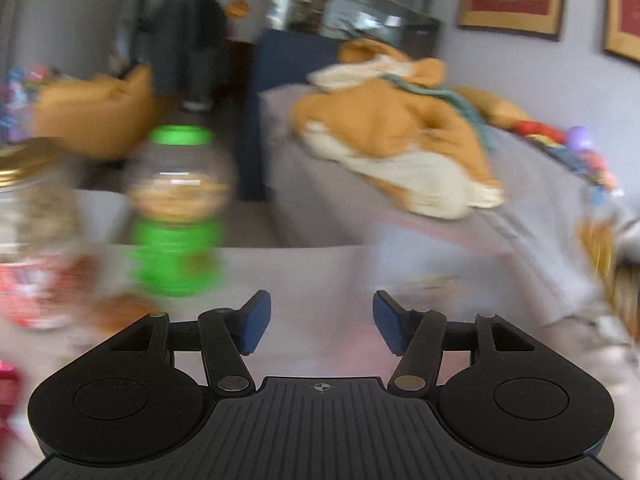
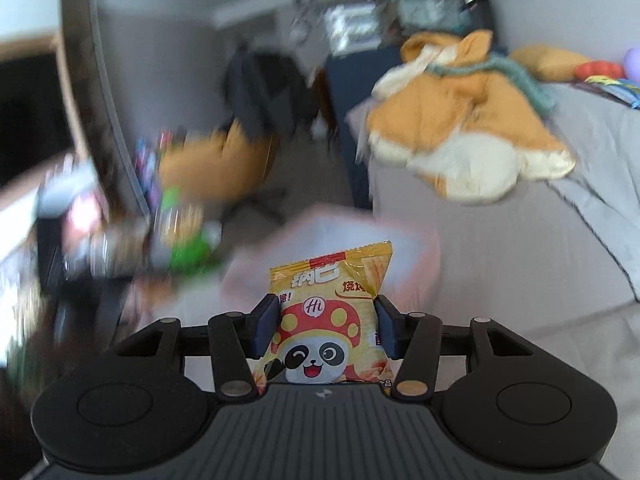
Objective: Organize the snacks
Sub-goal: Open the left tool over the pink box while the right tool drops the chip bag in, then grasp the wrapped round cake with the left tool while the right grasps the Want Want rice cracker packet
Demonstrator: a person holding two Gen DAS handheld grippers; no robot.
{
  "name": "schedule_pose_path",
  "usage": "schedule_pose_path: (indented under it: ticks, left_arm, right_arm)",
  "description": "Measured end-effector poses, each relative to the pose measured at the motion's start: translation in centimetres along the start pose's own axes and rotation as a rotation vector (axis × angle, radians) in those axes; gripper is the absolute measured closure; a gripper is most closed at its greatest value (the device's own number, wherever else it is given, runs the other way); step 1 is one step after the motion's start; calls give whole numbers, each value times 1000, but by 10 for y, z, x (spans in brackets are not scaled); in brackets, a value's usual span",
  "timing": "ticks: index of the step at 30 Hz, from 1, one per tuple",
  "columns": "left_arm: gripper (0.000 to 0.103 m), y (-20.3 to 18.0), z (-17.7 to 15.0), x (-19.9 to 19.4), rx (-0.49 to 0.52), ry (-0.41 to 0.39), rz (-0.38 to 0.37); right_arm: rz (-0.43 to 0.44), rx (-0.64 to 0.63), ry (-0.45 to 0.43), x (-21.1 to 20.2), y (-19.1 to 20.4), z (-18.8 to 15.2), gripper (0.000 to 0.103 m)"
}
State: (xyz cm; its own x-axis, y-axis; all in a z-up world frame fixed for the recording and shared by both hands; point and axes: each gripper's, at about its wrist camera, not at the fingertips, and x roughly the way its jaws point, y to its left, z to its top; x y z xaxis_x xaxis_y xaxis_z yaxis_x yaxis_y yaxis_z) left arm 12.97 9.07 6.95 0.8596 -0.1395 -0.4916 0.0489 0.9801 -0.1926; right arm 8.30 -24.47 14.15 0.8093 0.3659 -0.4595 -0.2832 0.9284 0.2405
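Note:
My right gripper [image 2: 326,326] is shut on a yellow snack bag [image 2: 330,320] with a panda in a red mushroom hat, held upright above a pale pink box [image 2: 408,248]. My left gripper [image 1: 322,328] is open and empty above the pale tabletop [image 1: 300,272]. To its left stands a clear jar with a green lid and green label [image 1: 176,208], filled with tan snacks. A gold-lidded glass jar [image 1: 32,208] with a red label stands at the far left. Both views are blurred by motion.
A grey sofa [image 1: 520,216] with an orange and cream plush toy [image 1: 400,140] lies to the right. An orange chair [image 2: 216,164] and a dark coat [image 2: 264,84] stand behind. Blurred jars and packets [image 2: 176,236] lie at the left of the right wrist view.

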Motion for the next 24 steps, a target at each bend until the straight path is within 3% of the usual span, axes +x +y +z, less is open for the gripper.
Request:
schedule_pose_path:
  ticks: [1, 3, 8, 12, 17, 19, 21, 24]
  left_arm:
    - [41, 16, -2, -4, -16, -2, 31]
    - [41, 54, -8, -13, -86, -3, 72]
    - [41, 118, -8, -13, -192, -18, 109]
    - [41, 141, -1, 17, -248, 27, 109]
    - [44, 136, -10, 33, -186, 70, 108]
    - [49, 128, -20, 25, -127, 79, 69]
    - [62, 119, -31, 15, -65, 105, 22]
    - [65, 107, -46, -3, -5, 136, -15]
  right_arm:
    - [15, 46, -30, 12, -3, 13, 49]
    - [36, 92, -1, 45, -6, 34, 32]
    - [-82, 21, 89, 101, 13, 42, 32]
    - [-34, -52, 189, 120, 55, 23, 32]
    - [32, -182, 286, 134, 115, -6, 30]
    - [56, -212, 313, 139, 134, -15, 30]
    - [89, -211, 337, 145, 147, -19, 27]
    - [126, -184, 371, 166, 161, -18, 26]
